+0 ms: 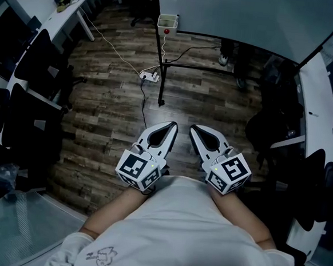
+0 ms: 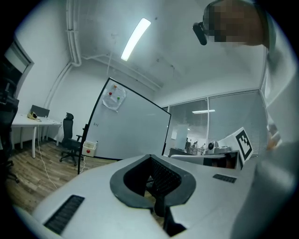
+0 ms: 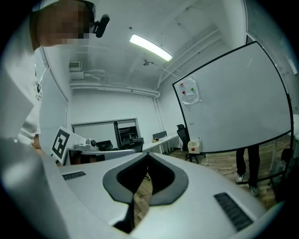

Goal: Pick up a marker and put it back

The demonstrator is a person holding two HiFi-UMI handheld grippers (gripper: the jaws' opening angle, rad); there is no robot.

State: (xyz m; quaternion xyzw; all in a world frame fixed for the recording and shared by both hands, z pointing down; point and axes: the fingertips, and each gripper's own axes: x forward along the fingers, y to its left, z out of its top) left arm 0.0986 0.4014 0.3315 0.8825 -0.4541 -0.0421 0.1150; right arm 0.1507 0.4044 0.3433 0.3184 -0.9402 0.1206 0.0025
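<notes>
Two grippers: left gripper (image 1: 173, 125) and right gripper (image 1: 192, 128), side by side close to the holder's body, low centre of the head view, tips pointing up-frame toward the board.
Jaw state: both pairs pressed together at the tips, nothing pinched; only floor shows through the gaps in each gripper view.
Task progress: not begun, by my reckoning; the pick-up and the return are both left to do.
Marker: none made out anywhere; probably in the white box (image 1: 167, 23) hung on the board's stand, top centre, well apart from both grippers. Too small to confirm.
Surface: wood-plank floor (image 1: 110, 113); no table under the grippers.
Middle ground: white power strip (image 1: 150, 75) with its cable, near the stand's foot.
Left edge: dark office chairs (image 1: 43, 62); white desk (image 1: 73, 7) at upper left.
Far: whiteboard (image 1: 244, 15) across the top of the frame; someone's legs (image 3: 246, 168) behind it, right side of the right gripper view.
Farthest: glass partition (image 2: 219, 121); ceiling strip light (image 2: 135, 38).
</notes>
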